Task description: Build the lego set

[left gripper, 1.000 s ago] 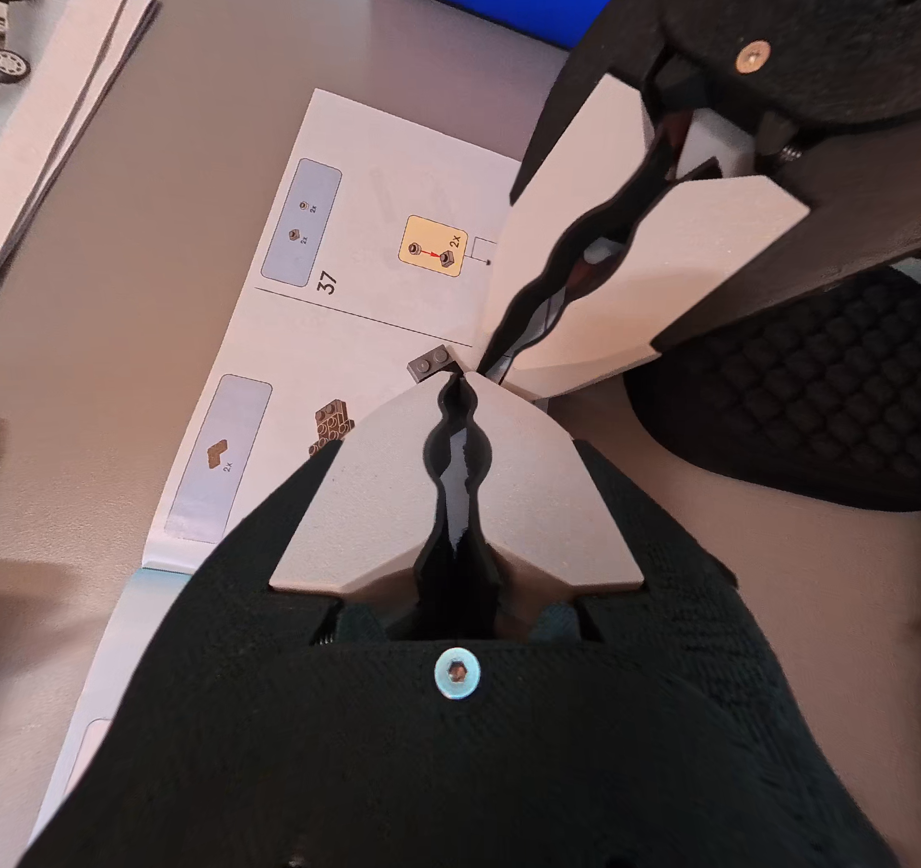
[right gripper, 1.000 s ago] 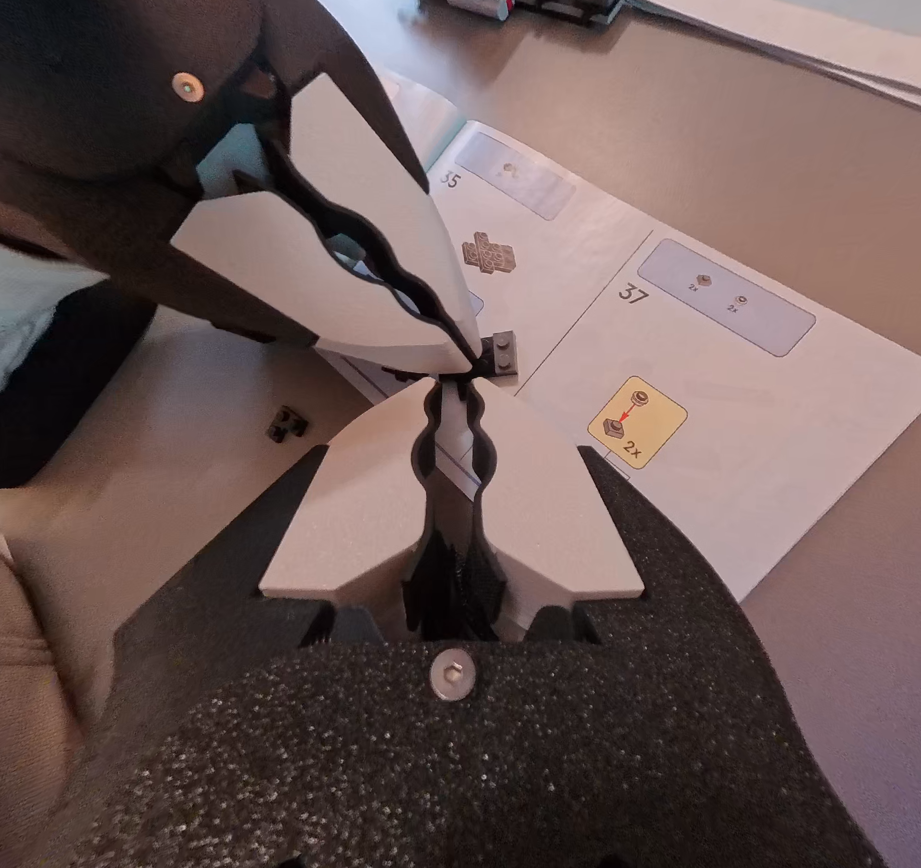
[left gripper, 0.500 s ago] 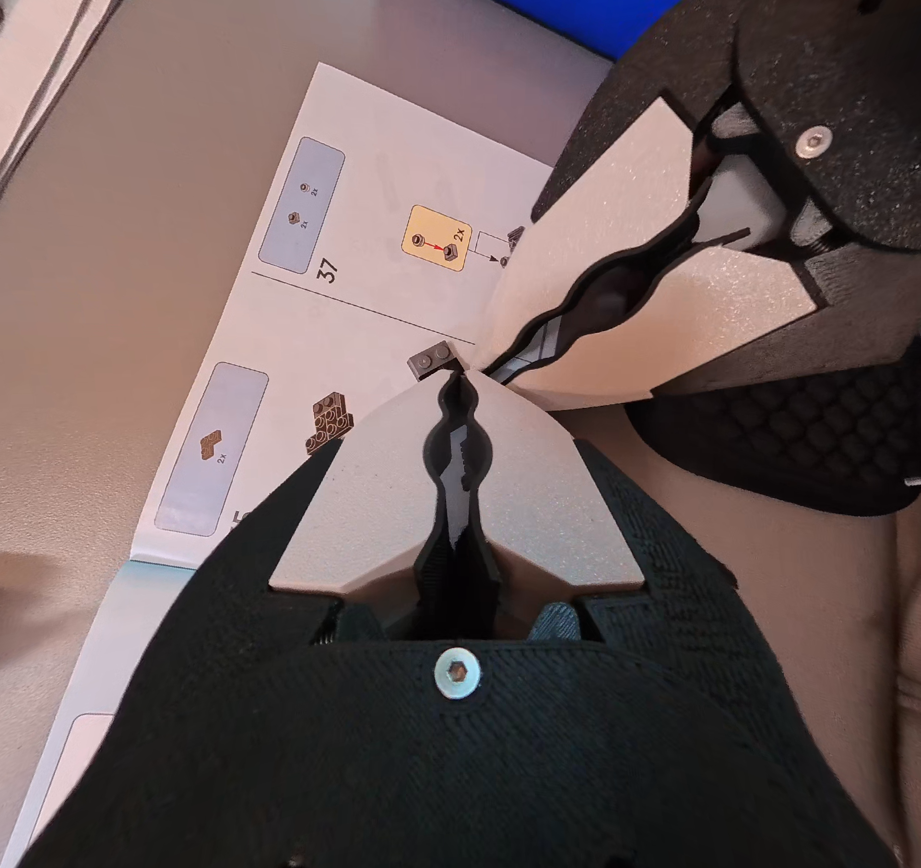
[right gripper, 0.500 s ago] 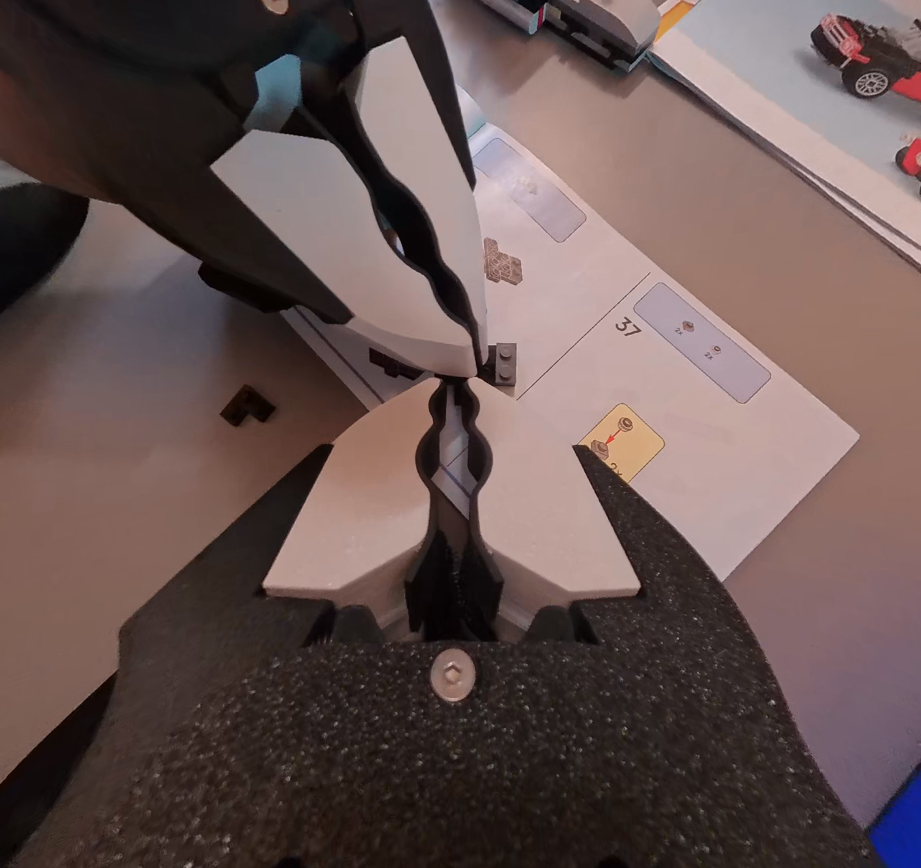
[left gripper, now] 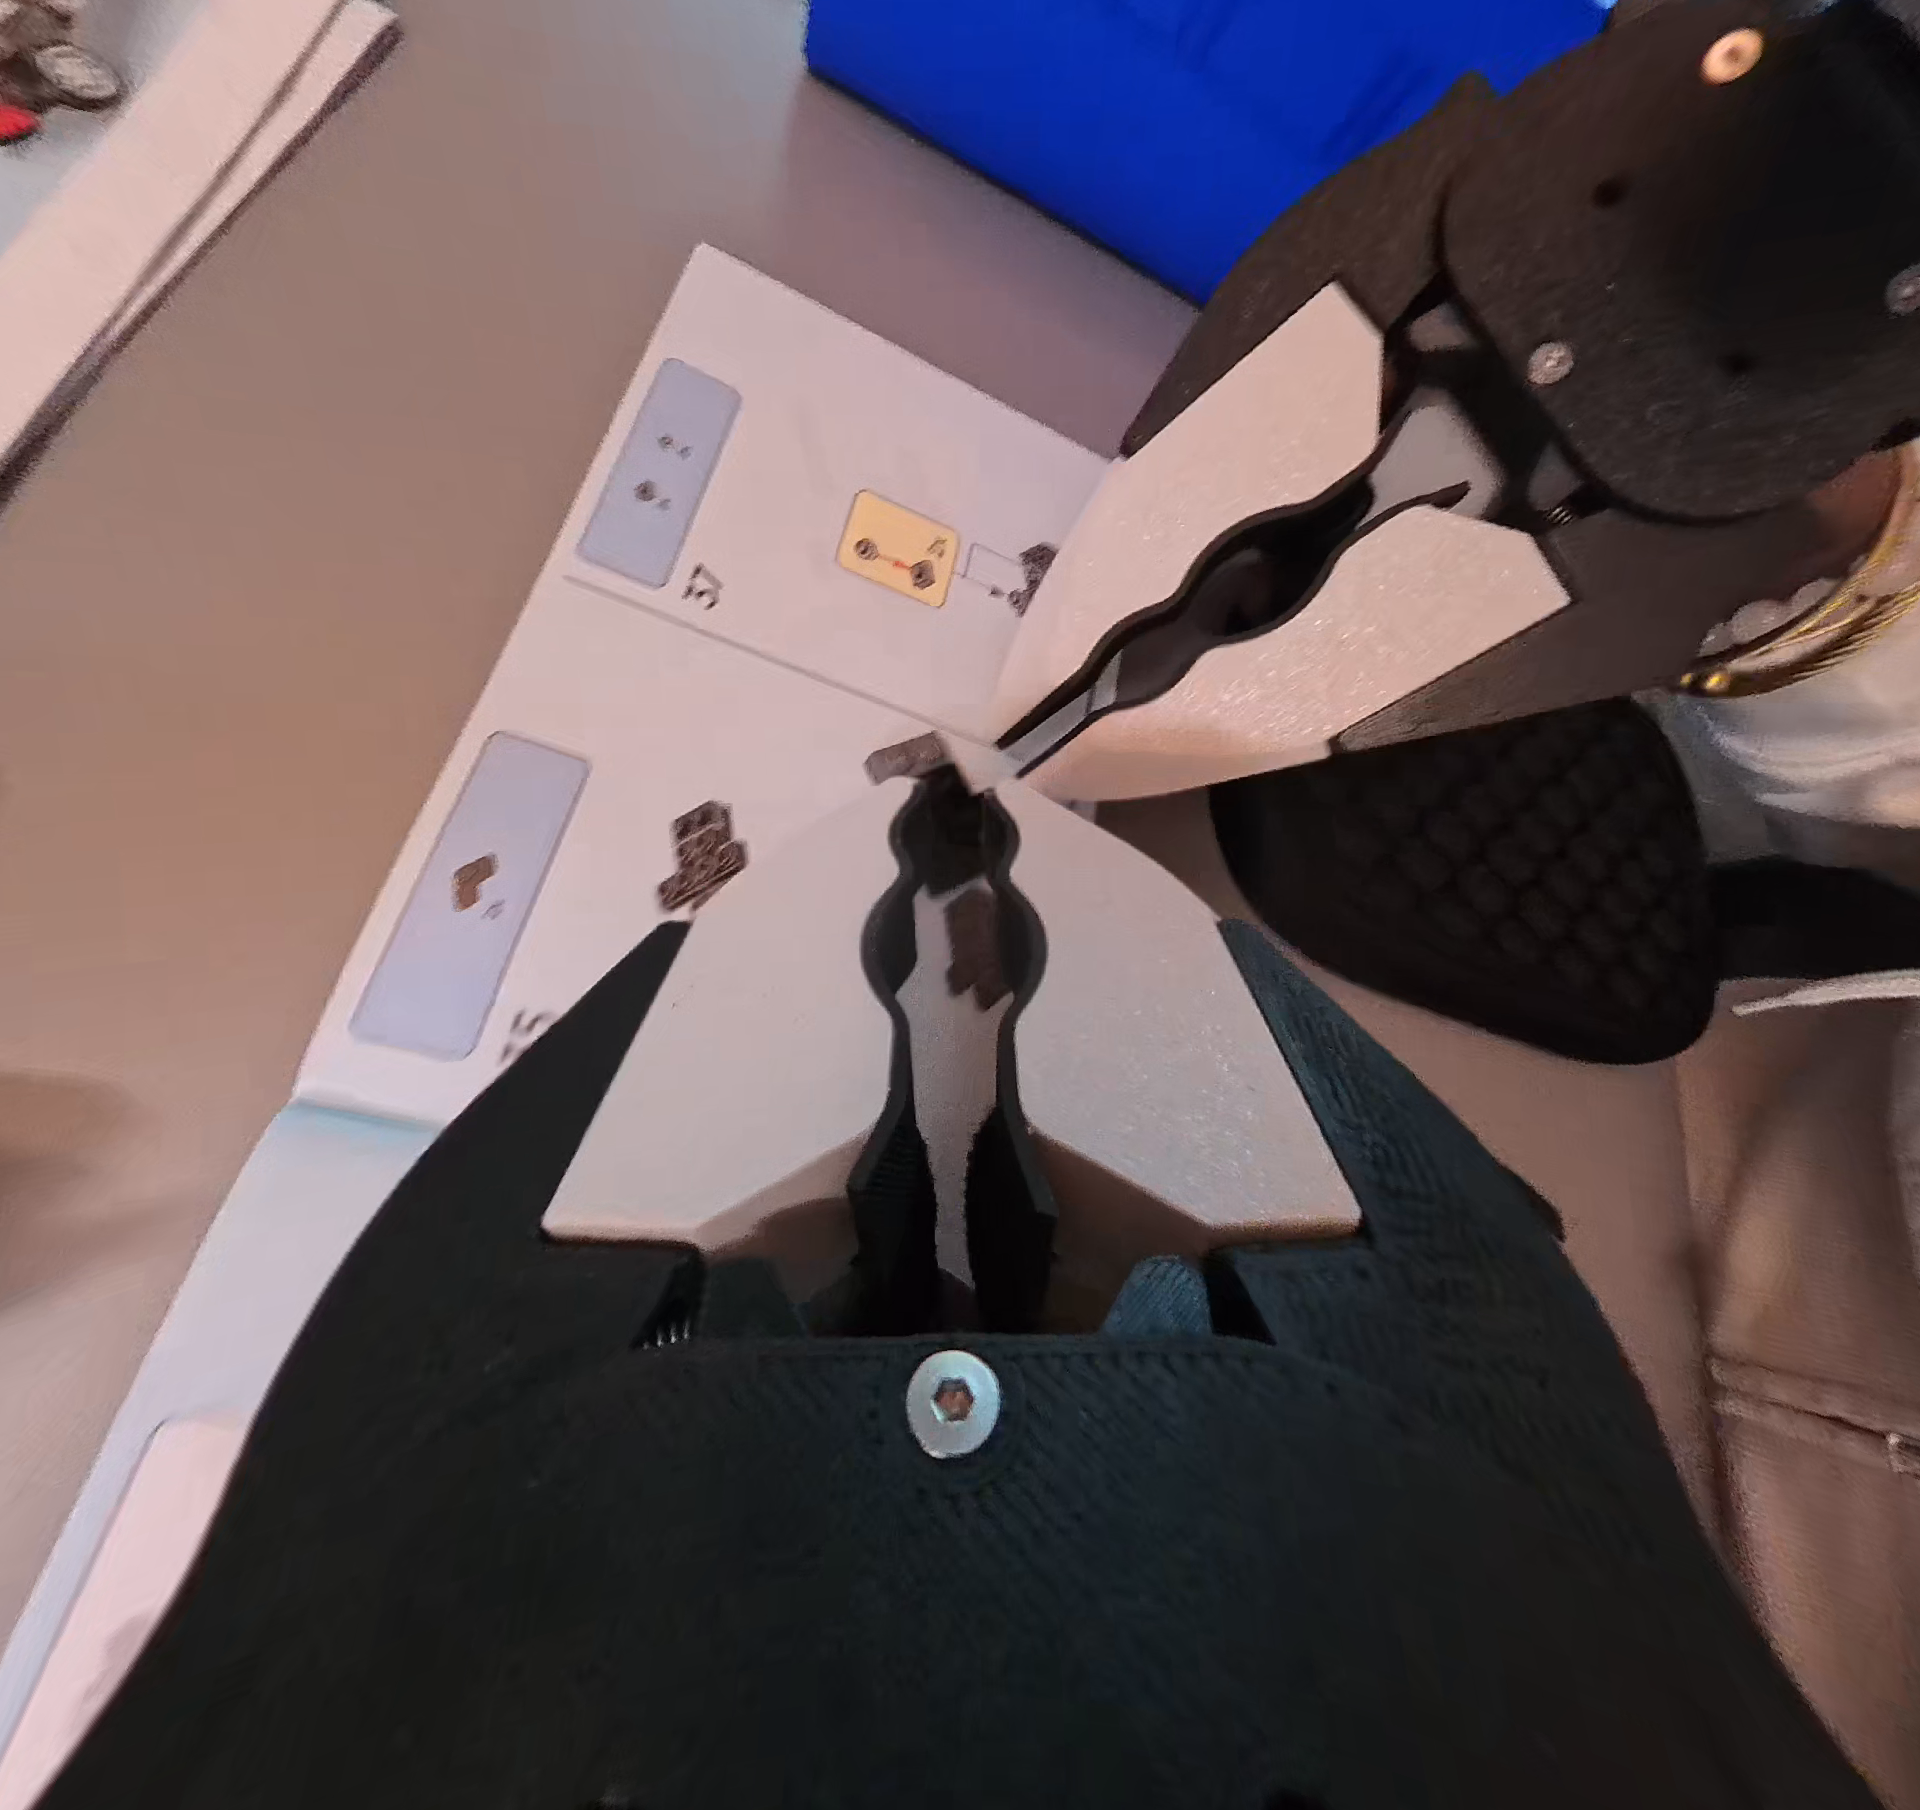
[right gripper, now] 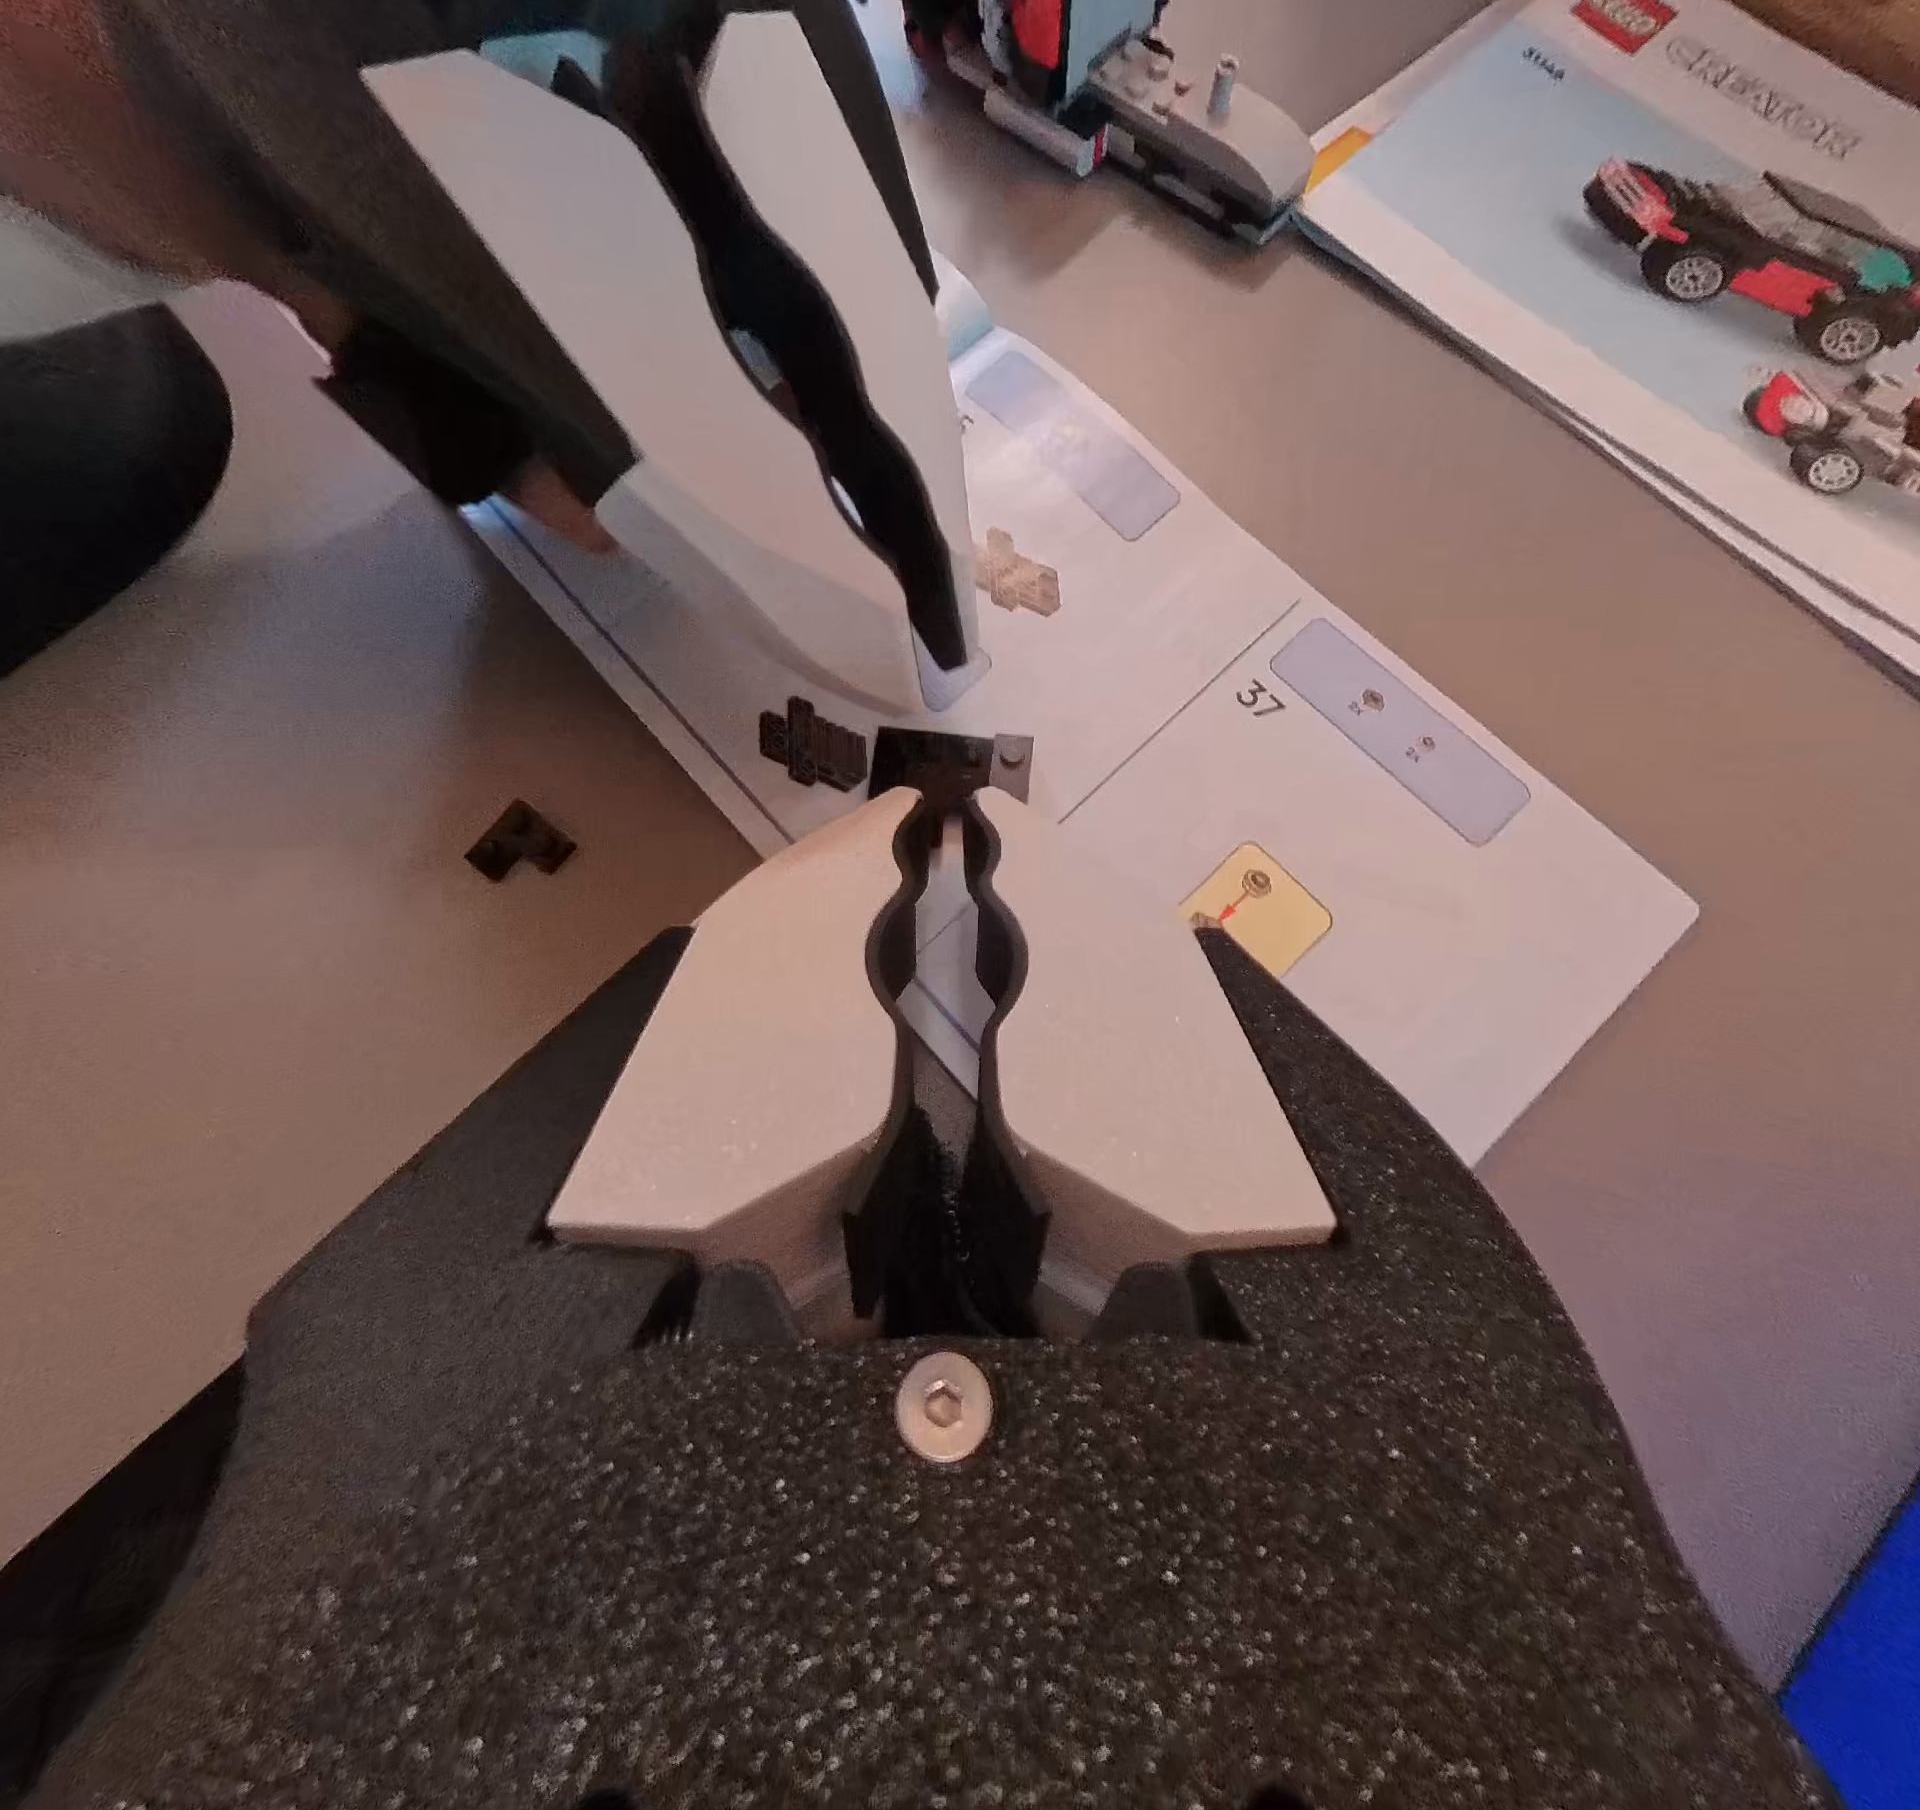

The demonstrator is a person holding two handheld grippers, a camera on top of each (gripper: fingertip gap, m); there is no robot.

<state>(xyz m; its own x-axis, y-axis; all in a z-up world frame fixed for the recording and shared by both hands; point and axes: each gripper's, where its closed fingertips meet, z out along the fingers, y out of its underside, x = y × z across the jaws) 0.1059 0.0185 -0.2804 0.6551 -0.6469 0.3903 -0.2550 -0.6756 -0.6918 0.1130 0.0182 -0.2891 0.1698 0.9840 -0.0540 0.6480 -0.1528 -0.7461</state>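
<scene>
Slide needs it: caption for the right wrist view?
Right gripper pinching a small dark-and-grey brick assembly over the open instruction booklet.

Small dark-and-grey lego plate assembly [right gripper: 951, 763] held level above the open instruction booklet [right gripper: 1351, 825]

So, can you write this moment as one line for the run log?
right gripper: shut on black-and-grey lego piece | left gripper: shut, tip near piece | below: open instruction booklet

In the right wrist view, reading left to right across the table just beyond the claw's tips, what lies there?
Loose black L-shaped piece on the bare table, then a black studded piece at the open instruction booklet's edge, then the small black-and-grey assembly pinched at the right claw tips.
</scene>
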